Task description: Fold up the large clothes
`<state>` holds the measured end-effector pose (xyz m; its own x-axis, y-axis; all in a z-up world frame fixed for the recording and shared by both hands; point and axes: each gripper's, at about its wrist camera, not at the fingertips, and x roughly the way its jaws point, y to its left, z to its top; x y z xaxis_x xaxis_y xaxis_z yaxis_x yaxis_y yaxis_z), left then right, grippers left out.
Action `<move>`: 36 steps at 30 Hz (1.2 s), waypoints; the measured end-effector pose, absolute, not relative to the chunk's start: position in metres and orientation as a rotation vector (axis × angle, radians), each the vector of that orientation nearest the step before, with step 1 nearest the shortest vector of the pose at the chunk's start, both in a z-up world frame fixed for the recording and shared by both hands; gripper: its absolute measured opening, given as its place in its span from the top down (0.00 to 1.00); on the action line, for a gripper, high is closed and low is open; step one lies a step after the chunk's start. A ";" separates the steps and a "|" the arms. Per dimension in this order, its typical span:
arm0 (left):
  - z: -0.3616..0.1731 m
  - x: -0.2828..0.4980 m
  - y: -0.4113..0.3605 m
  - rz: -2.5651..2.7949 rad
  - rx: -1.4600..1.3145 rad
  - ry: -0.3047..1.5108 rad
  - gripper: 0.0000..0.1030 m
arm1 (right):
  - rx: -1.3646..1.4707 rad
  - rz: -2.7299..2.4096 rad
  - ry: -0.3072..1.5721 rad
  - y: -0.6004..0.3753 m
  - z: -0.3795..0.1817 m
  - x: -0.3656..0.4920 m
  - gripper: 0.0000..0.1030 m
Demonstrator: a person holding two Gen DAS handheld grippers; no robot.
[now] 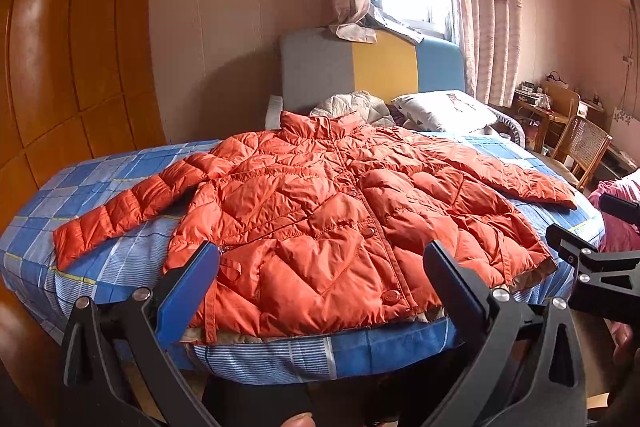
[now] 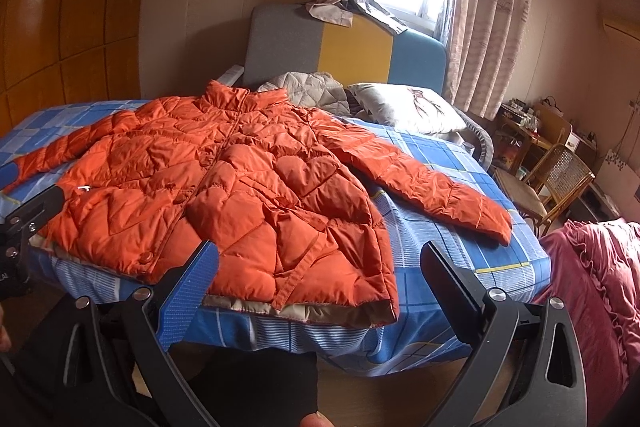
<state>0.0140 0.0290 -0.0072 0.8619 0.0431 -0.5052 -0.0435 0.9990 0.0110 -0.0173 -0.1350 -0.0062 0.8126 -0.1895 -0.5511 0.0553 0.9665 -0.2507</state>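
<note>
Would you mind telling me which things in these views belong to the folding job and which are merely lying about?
Belongs to the job:
- orange puffer jacket, spread flat, front up
- left gripper, open
- right gripper, open
- bed, the folding surface

Just lying about:
- pillow
- grey quilted garment
- wicker chair
- pink bedding

One orange puffer jacket [image 1: 320, 211], one pillow [image 1: 444, 111], one wicker chair [image 1: 580, 151], one bed [image 1: 120, 167], two curtains [image 1: 488, 7], two grippers: left gripper [image 1: 320, 279], right gripper [image 2: 318, 279].
</note>
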 end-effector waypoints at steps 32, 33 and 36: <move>-0.017 0.023 0.039 0.067 -0.024 0.575 0.02 | -0.186 -0.158 0.652 -0.153 -0.016 -0.009 0.03; -0.019 0.025 0.040 0.067 -0.026 0.581 0.02 | -0.184 -0.162 0.656 -0.154 -0.017 -0.008 0.03; -0.026 0.032 0.045 0.072 -0.044 0.613 0.02 | -0.181 -0.174 0.671 -0.158 -0.021 -0.005 0.03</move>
<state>0.0319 0.0454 -0.0258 0.8157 0.0542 -0.5760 -0.0803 0.9966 -0.0199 -0.0047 -0.1584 -0.0211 0.7700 -0.2174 -0.5998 0.1008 0.9698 -0.2221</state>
